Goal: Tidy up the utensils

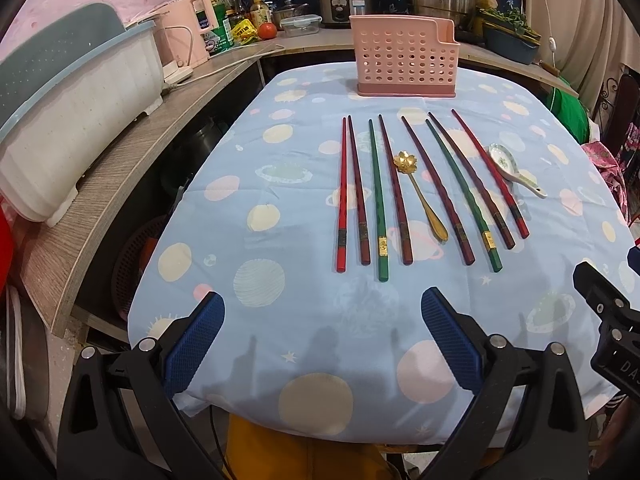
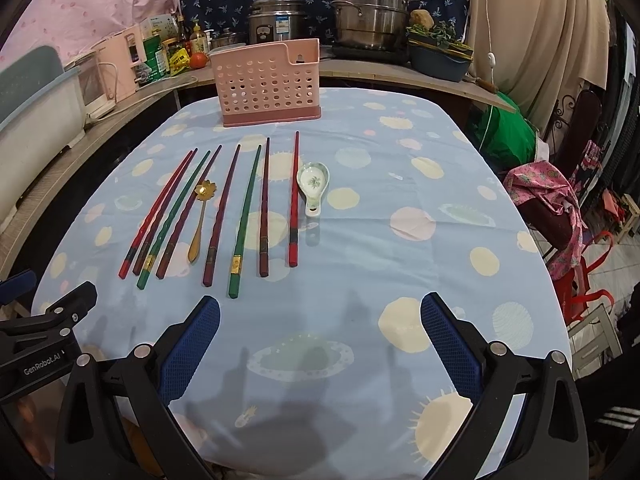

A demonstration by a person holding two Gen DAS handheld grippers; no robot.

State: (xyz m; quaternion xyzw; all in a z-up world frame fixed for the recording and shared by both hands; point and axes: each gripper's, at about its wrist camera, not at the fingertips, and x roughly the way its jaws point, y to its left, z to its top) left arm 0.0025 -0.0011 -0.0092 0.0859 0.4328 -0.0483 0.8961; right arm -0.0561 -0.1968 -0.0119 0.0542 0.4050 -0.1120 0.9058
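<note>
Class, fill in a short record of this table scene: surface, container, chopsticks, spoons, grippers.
surface: blue planet-print cloth
container: pink perforated holder, upright at the far end; inside not visible
chopsticks: eight in a row; two green, six red or dark red
spoons: gold spoon among chopsticks; ceramic spoon at right end
grippers: left gripper and right gripper open, holding nothing

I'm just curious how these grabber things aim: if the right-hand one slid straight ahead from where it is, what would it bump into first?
Probably bare tablecloth at first. The right gripper is open and points just right of the red chopstick; the ceramic spoon looks nearest its line, though depth is unclear.
</note>
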